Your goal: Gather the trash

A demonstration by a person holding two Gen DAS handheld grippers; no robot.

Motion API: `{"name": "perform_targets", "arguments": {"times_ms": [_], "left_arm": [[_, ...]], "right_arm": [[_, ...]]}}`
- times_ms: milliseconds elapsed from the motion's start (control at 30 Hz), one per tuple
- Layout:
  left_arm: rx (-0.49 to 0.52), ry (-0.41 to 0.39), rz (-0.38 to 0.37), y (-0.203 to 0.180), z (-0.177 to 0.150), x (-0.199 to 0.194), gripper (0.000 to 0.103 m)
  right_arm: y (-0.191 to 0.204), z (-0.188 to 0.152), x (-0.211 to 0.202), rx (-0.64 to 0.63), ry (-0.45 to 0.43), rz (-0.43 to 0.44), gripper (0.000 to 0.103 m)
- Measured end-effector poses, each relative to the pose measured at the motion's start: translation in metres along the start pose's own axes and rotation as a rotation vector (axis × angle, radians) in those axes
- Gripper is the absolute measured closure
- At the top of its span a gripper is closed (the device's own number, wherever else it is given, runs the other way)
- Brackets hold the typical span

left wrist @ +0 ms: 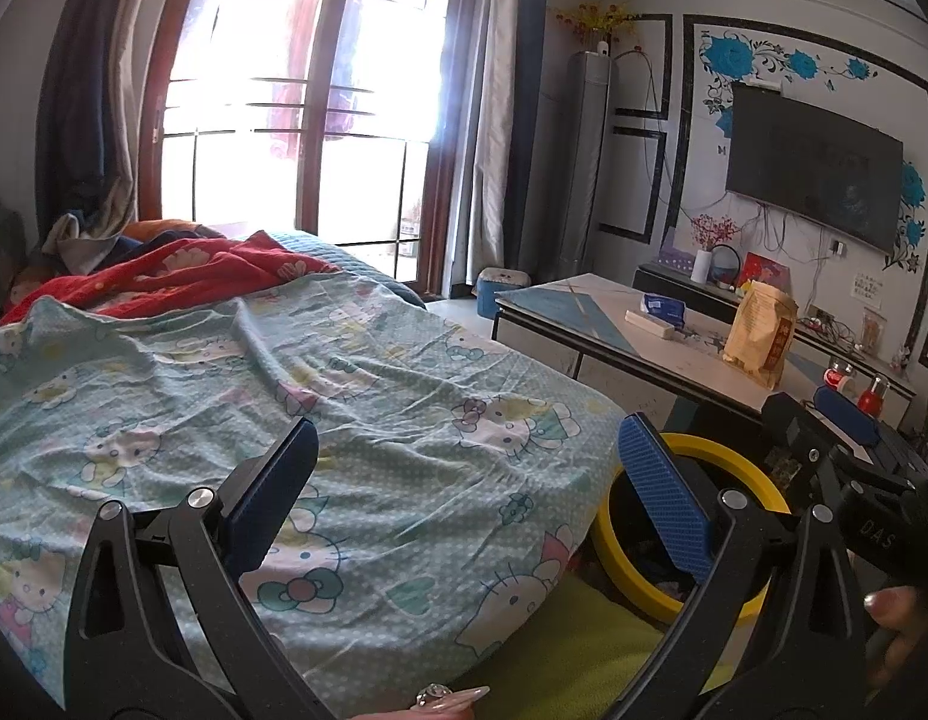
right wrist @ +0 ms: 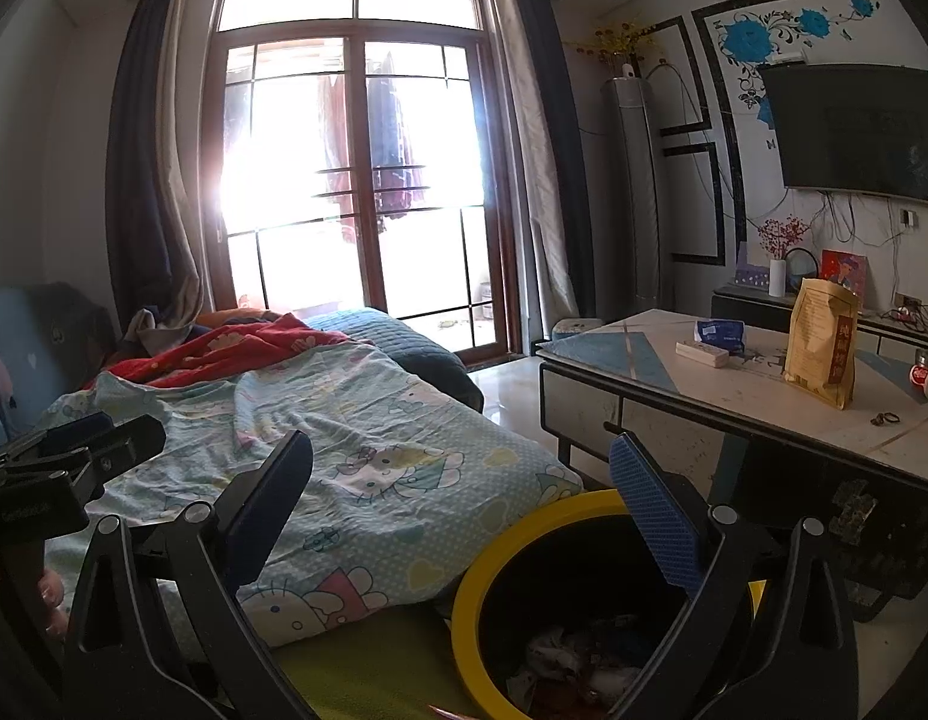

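Note:
A black bin with a yellow rim (right wrist: 477, 576) stands on the floor beside the bed and holds crumpled paper trash (right wrist: 560, 654). My right gripper (right wrist: 464, 504) is open and empty. Its right blue pad (right wrist: 656, 516) hangs over the bin's mouth, and its left finger is over the bed's edge. My left gripper (left wrist: 464, 486) is also open and empty, above the cartoon-cat sheet (left wrist: 356, 396). In the left wrist view the bin's yellow rim (left wrist: 698, 441) shows behind the right pad (left wrist: 662, 498). Each gripper's body shows at the edge of the other's view.
A low table (right wrist: 692, 372) stands to the right with a tan paper bag (right wrist: 821, 342), a blue tissue pack (right wrist: 719, 333), a white box (right wrist: 701, 353) and red cans (right wrist: 923, 373). A red blanket (right wrist: 242, 348) lies at the bed's far end. Window doors and a wall TV are behind.

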State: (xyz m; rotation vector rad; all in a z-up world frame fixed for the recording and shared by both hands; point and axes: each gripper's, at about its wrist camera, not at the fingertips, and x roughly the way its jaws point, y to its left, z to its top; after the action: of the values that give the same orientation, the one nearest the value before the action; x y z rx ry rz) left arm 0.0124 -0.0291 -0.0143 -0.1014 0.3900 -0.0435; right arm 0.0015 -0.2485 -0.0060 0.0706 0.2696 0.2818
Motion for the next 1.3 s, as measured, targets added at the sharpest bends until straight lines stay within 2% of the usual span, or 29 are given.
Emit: {"name": "perform_targets", "arguments": {"times_ms": [833,1033,1200,1300], "left_arm": [[-0.005,0.011,-0.013,0.001,-0.001,0.002,0.011],[-0.008,0.05,0.011,0.003,-0.004,0.01,0.011],[-0.065,0.077,0.012,0.018,-0.003,0.013,0.011],[-0.134,0.113,0.065,0.05,0.005,0.016,0.011]], "right_arm": [[-0.002,0.0,-0.001,0.0,-0.001,-0.001,0.006],[-0.005,0.001,-0.001,0.003,0.003,-0.008,0.006],[-0.009,0.012,-0.001,-0.011,0.008,-0.035,0.006],[0.002,0.022,0.008,-0.016,0.047,0.008,0.006]]}}
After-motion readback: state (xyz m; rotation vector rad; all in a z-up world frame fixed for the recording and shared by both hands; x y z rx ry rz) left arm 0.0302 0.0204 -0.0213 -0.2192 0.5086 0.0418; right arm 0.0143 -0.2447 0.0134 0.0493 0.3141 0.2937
